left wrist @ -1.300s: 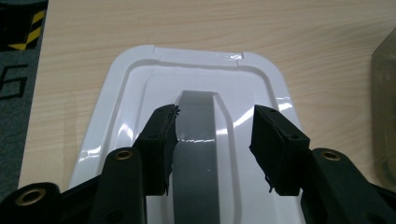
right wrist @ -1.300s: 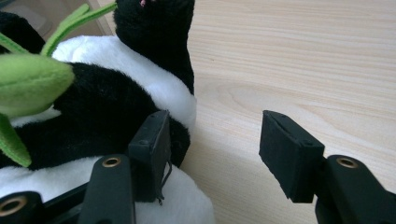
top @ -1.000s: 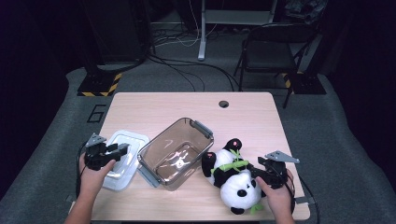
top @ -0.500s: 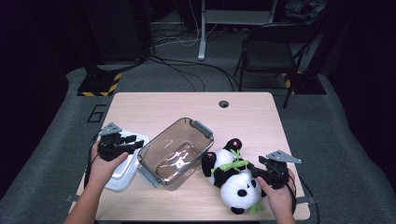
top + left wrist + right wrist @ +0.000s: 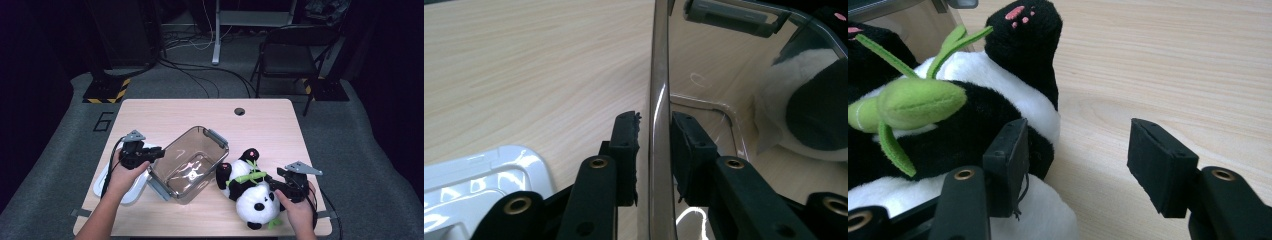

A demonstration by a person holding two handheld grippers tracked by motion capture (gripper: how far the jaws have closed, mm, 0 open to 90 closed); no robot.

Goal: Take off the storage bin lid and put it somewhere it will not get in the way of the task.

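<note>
Two grippers at work: the left gripper [image 5: 654, 135], jaws just closing, pinches the clear container's [image 5: 192, 160] rim wall (lid [image 5: 120, 187] beside it). The right gripper [image 5: 1078, 160] stands spread beside the plush panda [image 5: 250, 187] on the counter [image 5: 170, 115]; next, probably, steady the container and grasp the panda.

Lab: floor cables [image 5: 200, 75], hazard-taped stand base [image 5: 105, 91].
</note>
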